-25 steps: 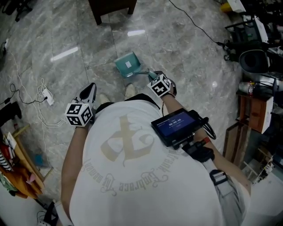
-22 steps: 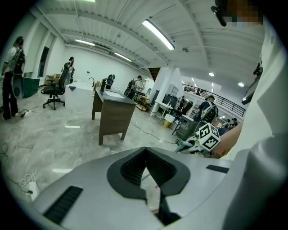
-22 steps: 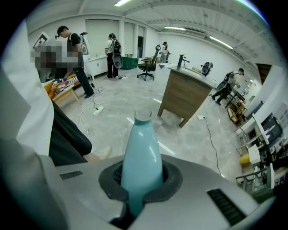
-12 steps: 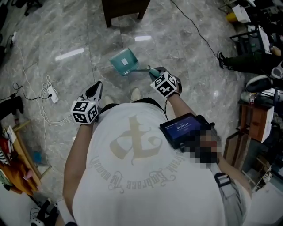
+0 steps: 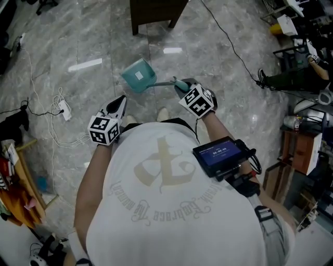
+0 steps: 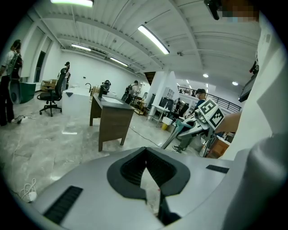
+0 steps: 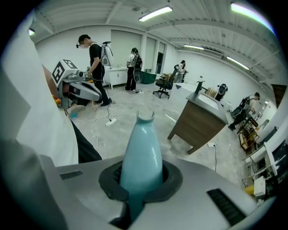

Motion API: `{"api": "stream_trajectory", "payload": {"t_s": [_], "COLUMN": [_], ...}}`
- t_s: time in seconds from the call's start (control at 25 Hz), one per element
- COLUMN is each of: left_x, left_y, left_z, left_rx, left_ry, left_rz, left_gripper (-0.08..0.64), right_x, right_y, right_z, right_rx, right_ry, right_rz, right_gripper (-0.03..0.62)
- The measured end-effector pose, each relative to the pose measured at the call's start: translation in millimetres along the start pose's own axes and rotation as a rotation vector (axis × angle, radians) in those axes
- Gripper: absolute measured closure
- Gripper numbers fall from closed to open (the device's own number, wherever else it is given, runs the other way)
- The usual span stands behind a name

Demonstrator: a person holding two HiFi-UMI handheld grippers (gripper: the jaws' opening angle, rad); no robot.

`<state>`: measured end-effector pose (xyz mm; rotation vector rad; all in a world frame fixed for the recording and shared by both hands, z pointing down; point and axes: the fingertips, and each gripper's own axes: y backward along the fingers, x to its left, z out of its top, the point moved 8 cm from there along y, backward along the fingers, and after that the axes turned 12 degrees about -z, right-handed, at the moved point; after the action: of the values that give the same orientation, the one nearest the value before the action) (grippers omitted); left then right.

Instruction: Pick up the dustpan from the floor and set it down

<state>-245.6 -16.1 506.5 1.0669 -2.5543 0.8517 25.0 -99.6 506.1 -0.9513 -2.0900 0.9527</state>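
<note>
A teal dustpan [image 5: 138, 75] hangs above the marble floor, its pan out to the left of its long handle [image 5: 164, 83]. My right gripper [image 5: 183, 85] is shut on the teal grip at the handle's end. In the right gripper view this grip [image 7: 141, 152] stands up between the pads of the right gripper [image 7: 140, 175]. My left gripper [image 5: 120, 101] hovers lower left of the pan, apart from it, and holds nothing. In the left gripper view the left gripper [image 6: 145, 150] has its tips touching, with the right gripper [image 6: 198, 126] and the handle [image 6: 177, 133] beyond.
A brown wooden desk [image 5: 156, 13] stands just beyond the dustpan. A white power strip [image 5: 63, 110] with cables lies on the floor at the left. A black cable [image 5: 234, 44] runs off to the right toward cluttered racks [image 5: 302, 135]. Other people [image 7: 96, 58] stand farther off.
The right gripper has risen with the dustpan, and the pan has swung further left in the head view. The left gripper has kept its place beside the body.
</note>
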Motion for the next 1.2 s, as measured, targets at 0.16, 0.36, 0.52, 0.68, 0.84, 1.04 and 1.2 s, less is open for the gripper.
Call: {"api": "stream_trajectory", "payload": {"t_s": [0.16, 0.36, 0.52, 0.68, 0.84, 1.04, 1.2], "left_x": [5.0, 14.3, 21.5, 29.1, 31.5, 31.8, 33.7], "left_y": [10.7, 26.0, 31.5, 40.7, 44.4, 41.1, 40.7], "left_z": [-1.1, -6.4, -7.3, -12.8, -19.0, -18.6, -13.8], "left_rx": [-0.007, -0.008, -0.021, -0.023, -0.016, -0.002, 0.007], "left_ry": [-0.010, -0.027, -0.014, -0.001, 0.009, 0.018, 0.020], "left_rz": [-0.007, -0.017, -0.025, -0.030, -0.051, -0.079, -0.090], "left_gripper": [0.548, 0.548, 0.548, 0.548, 0.548, 0.548, 0.548], "right_x": [13.1, 31.5, 38.2, 51.5, 59.1, 57.2, 56.3], "right_y": [7.1, 10.6, 12.7, 14.1, 15.7, 17.2, 18.6], "right_z": [17.4, 32.9, 37.7, 41.6, 40.7, 34.6, 30.9], "right_rx": [-0.018, -0.028, -0.020, -0.009, 0.010, 0.037, 0.057], "right_ry": [0.021, 0.031, 0.018, 0.005, -0.010, -0.046, -0.083], "right_rz": [0.009, 0.011, 0.001, -0.014, -0.032, -0.049, -0.059], "right_gripper": [0.572, 0.572, 0.572, 0.572, 0.572, 0.572, 0.572]}}
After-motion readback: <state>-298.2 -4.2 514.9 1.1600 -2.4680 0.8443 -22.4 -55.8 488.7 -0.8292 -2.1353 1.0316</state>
